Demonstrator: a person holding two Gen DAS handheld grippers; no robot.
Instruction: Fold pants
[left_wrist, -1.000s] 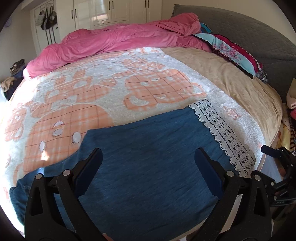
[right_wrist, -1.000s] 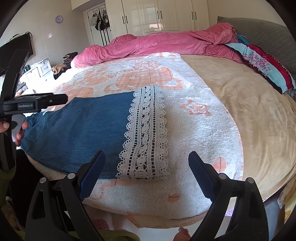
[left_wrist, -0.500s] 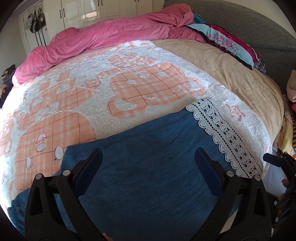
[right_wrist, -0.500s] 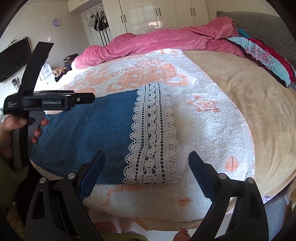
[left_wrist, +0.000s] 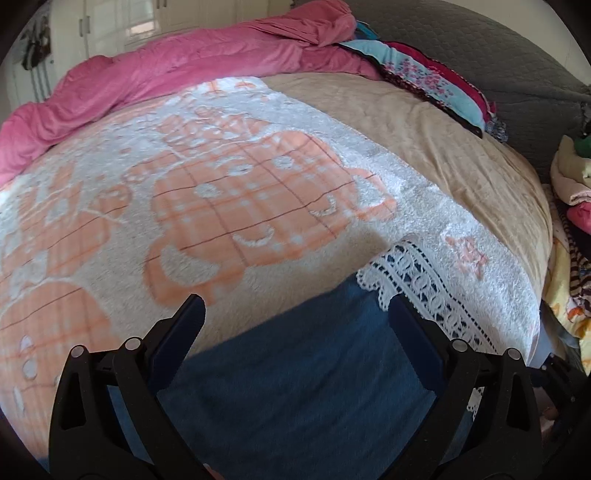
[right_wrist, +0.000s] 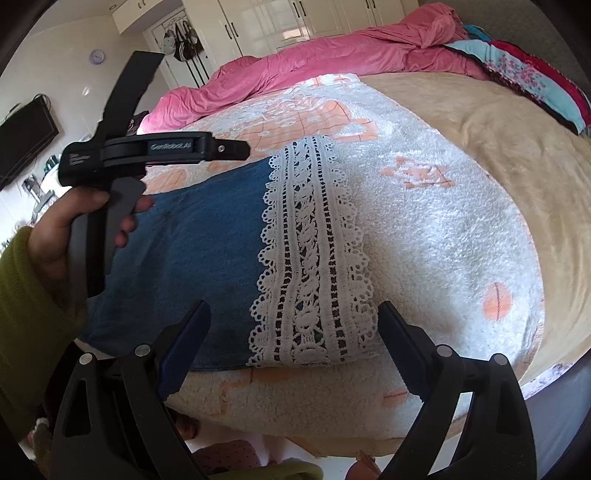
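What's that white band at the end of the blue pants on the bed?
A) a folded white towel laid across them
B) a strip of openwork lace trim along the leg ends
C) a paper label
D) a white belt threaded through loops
B: the lace trim is patterned with holes that show dark cloth through them, has scalloped edges, and runs across the end of the blue pants, lying flat on the fleecy blanket.

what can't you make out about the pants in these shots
- Waist end of the pants: right wrist view, hidden behind the left gripper and the hand holding it; left wrist view, cut off by the bottom edge.
- Denim under the lace hem: covered by lace.
- Folded layers: cannot tell.
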